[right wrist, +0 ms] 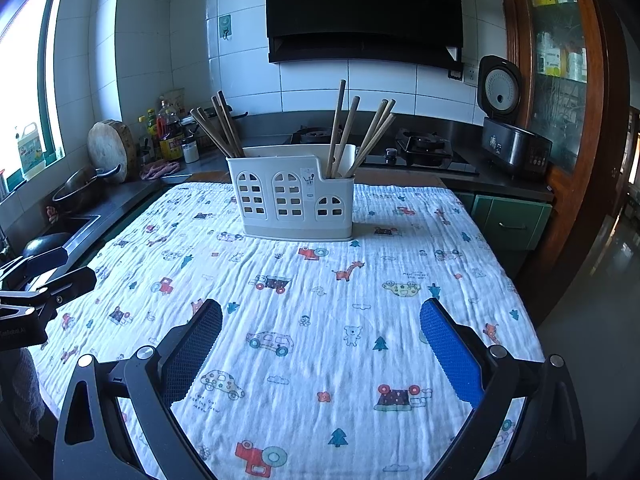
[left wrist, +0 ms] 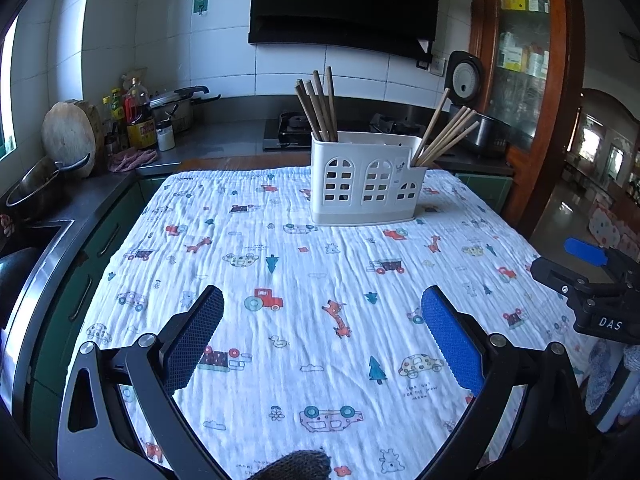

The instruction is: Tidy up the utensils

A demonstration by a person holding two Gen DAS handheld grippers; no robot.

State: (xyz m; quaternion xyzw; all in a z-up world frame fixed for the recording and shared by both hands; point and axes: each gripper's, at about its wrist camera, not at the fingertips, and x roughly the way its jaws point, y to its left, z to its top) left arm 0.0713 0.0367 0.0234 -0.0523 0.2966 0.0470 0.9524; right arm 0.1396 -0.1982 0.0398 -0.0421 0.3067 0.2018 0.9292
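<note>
Chopsticks [left wrist: 318,106] fill holder [right wrist: 294,200]; jaws empty.

White letters "DAS" stood on the right tool [left wrist: 600,264] at the right edge. Small print on the near cloth [left wrist: 420,394] was too blurred to read.

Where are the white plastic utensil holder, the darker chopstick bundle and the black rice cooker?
White plastic utensil holder [right wrist: 294,206]: right wrist view, front wall.
Darker chopstick bundle [right wrist: 220,128]: right wrist view, mid-shafts, holder's left compartment.
Black rice cooker [right wrist: 514,148]: right wrist view, pot body.
</note>
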